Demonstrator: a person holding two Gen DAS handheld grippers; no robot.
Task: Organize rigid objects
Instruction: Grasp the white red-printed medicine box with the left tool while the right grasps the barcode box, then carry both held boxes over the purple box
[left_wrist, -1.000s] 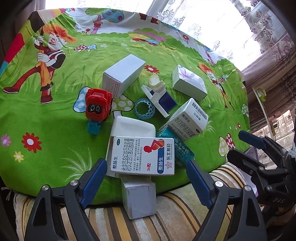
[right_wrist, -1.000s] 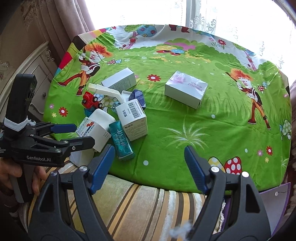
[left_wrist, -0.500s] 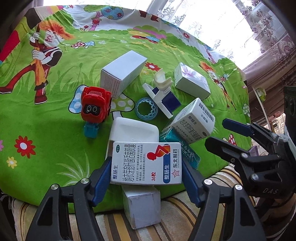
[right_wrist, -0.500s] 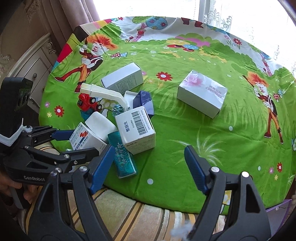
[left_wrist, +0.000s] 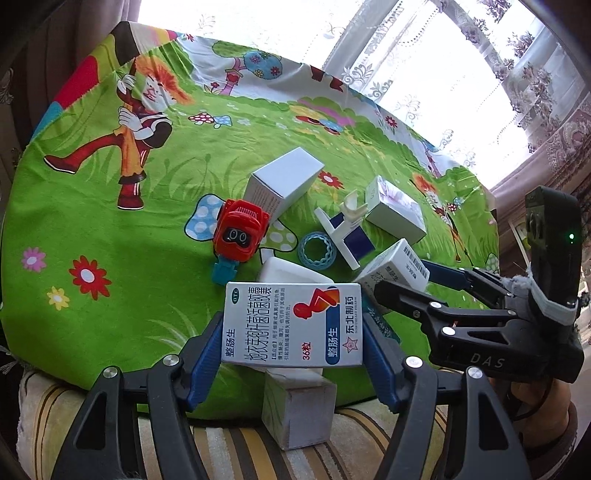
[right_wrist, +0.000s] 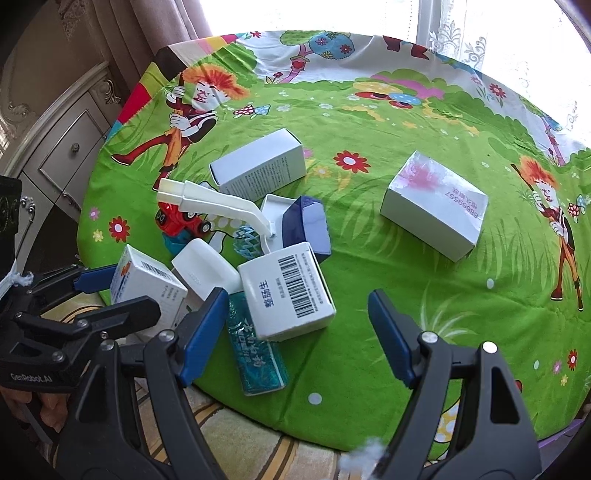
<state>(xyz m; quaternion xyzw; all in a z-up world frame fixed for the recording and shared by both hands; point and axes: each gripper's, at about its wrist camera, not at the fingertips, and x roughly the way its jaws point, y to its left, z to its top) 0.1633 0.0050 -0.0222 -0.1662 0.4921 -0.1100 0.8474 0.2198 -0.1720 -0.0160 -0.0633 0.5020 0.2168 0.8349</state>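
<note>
- Left wrist view: the left gripper (left_wrist: 293, 334) is seen with its blue pads clamped on the two short ends of the medicine carton (left_wrist: 291, 325); the jaws have just been closing, and the carton fills the gap between them.
- The carton is held printed face up, above the grey-white box (left_wrist: 297, 406) just below the fingers and ahead of the white bottle (left_wrist: 291, 271) beyond them.
- Handling is judged as light and stiff but crushable: thin cardboard, probably near empty, so a gentle squeeze on the end flaps should suffice, and a harder one would dent it.
- The glossy print may let the pads slip; the end-to-end hold is judged sound as long as the carton is kept level.
- Right wrist view: the right gripper (right_wrist: 297, 328) is seen with its fingers apart and nothing pressed between them.
- The barcode box (right_wrist: 288, 295) lies just ahead of its left finger, and the teal packet (right_wrist: 256, 354) lies just beside that finger, partly tucked under the box.
- The cartoon cloth (right_wrist: 406, 258) under everything is soft, so boxes could tip when nudged.
</note>
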